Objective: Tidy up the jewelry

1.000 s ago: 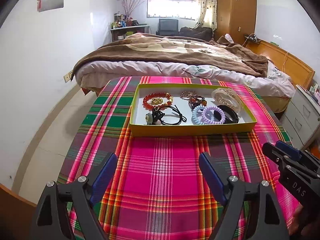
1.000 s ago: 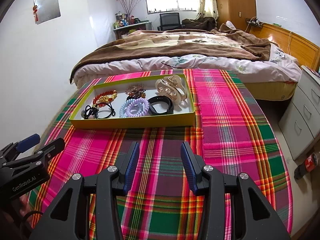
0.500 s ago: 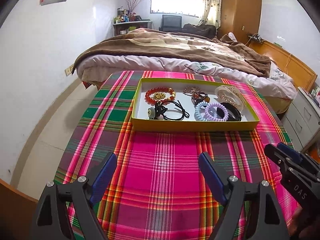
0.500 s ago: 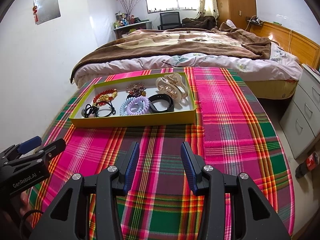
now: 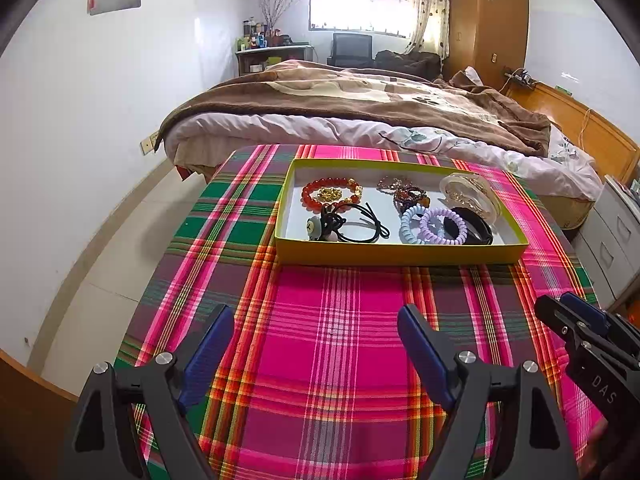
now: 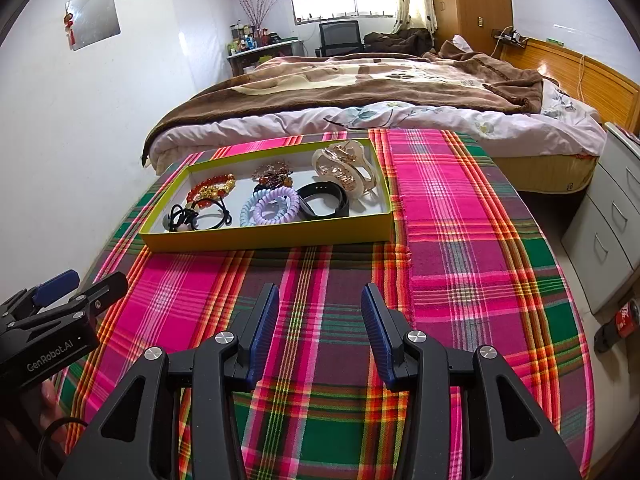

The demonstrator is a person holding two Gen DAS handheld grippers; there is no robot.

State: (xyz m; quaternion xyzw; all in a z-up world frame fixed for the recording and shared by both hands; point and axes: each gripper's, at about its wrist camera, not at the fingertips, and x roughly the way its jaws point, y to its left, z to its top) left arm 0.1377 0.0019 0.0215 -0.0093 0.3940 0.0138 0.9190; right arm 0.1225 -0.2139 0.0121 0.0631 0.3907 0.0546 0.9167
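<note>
Jewelry tray [image 5: 400, 254] beyond open left claw [image 5: 316, 332]

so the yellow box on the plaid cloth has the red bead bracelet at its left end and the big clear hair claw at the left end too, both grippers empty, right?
Not quite. The clear hair claw lies at the right end of the yellow box, as the right wrist view shows. The red bead bracelet is at the left end, the box sits on the plaid cloth, and the left gripper and right gripper are both empty.
</note>
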